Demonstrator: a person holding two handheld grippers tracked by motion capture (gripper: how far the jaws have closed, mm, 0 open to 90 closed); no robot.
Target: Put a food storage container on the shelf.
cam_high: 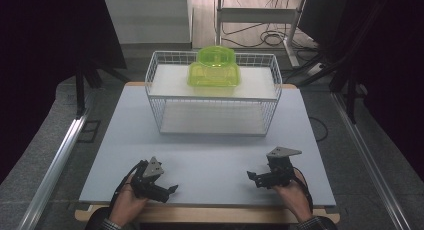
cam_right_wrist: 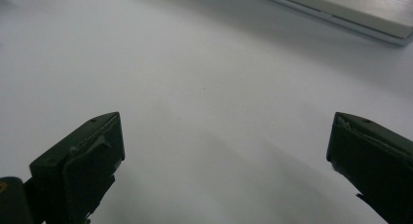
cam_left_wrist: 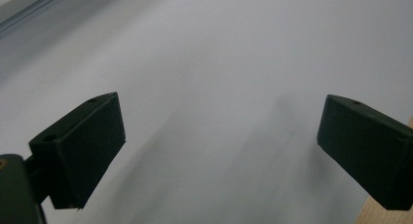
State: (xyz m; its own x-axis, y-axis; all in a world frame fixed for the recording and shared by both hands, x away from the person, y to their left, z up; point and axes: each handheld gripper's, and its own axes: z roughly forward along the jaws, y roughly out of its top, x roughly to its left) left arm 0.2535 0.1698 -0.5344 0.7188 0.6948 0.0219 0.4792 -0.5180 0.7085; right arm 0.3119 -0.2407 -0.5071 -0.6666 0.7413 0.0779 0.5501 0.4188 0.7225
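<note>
Two grippers, left gripper [cam_high: 172,189] and right gripper [cam_high: 251,176], are resting near the table [cam_high: 210,155] front edge, jaws spread wide, gripping nothing; the high view is showing a green box [cam_high: 214,67] inside the wire basket [cam_high: 212,115] behind.

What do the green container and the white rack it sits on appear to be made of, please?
The green container looks like translucent, glossy plastic: the shelf shows faintly through its tinted walls. The rack seems to be thin metal wire with a white coating, judging by its fine open grid; its shelves look like matt white board, though that is uncertain.
</note>
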